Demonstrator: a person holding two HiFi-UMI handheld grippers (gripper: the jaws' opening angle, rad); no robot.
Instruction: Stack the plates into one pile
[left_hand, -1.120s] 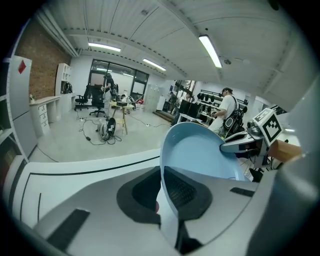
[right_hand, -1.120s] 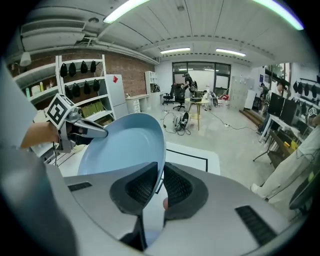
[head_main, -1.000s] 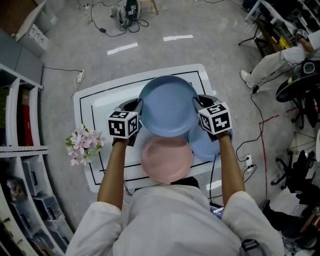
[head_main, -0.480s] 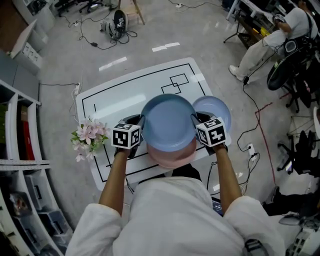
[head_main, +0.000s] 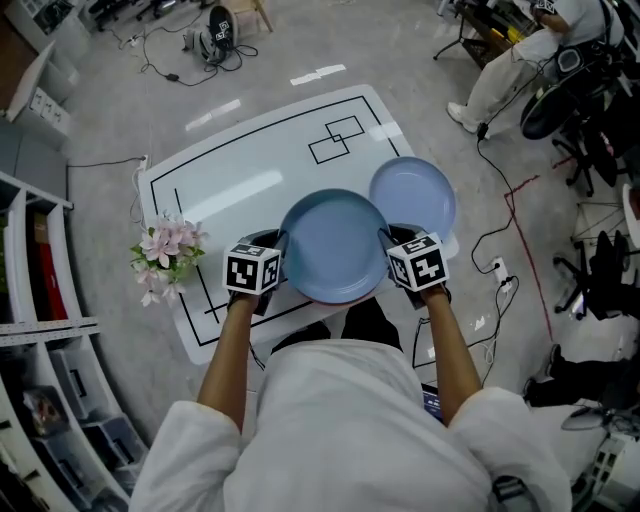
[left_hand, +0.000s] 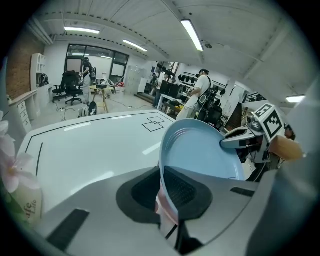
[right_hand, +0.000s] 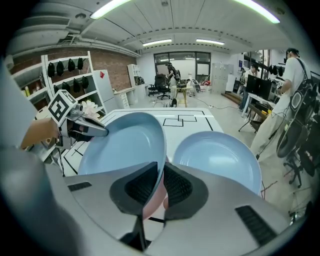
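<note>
A large blue plate (head_main: 335, 245) is held level between both grippers near the front edge of the table. My left gripper (head_main: 280, 262) is shut on its left rim (left_hand: 165, 165), and my right gripper (head_main: 388, 256) is shut on its right rim (right_hand: 161, 150). A pink plate (right_hand: 152, 197) lies directly under it; only a sliver shows below the rim in the two gripper views (left_hand: 165, 207), and the head view hides it almost fully. A second, smaller blue plate (head_main: 412, 195) rests on the table to the right, apart from the held one (right_hand: 217, 155).
The white table (head_main: 240, 170) bears black lines and two squares (head_main: 336, 138) at the back. A pot of pink flowers (head_main: 165, 255) stands at the left edge. Shelves line the left wall, cables lie on the floor, and a person (head_main: 520, 45) is at the far right.
The large blue plate has come back toward me with both grippers on it and now covers the pink plate. The smaller blue plate at the right has come fully into sight.
</note>
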